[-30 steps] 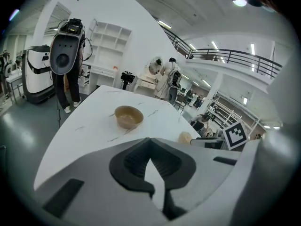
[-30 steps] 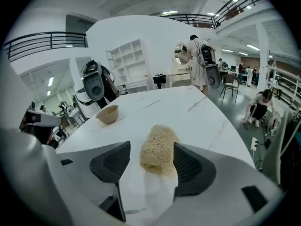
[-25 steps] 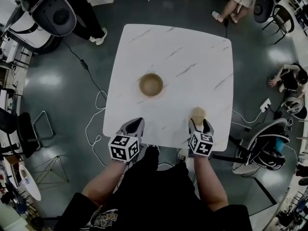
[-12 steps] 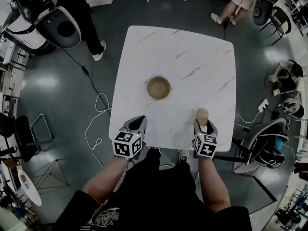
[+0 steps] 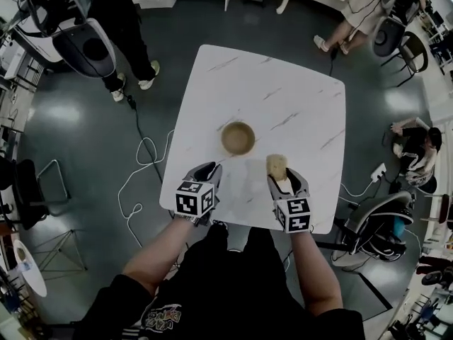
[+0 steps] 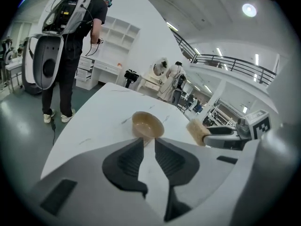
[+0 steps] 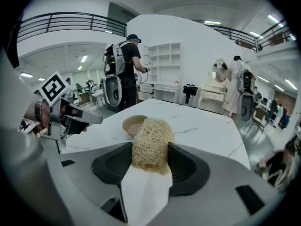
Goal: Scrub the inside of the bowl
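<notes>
Probably robotics lab: backpack rig (image 6: 67, 9), floor cables (image 5: 144, 147), white shelving (image 6: 115, 44), mezzanine railing (image 6: 235, 64).

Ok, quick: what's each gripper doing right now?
Left gripper: open a little, jaws just opening, nothing between them.
Right gripper: closed on the scrubber.

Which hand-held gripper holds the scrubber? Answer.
The right hand-held gripper: its jaws, just closing, clamp the scrubber; the left hand-held gripper, just opening, is empty.

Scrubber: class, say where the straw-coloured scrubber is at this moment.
In the head view the scrubber is gripped between the jaws of the right gripper. It is just right of the bowl and closer to the near edge of the white table.
</notes>
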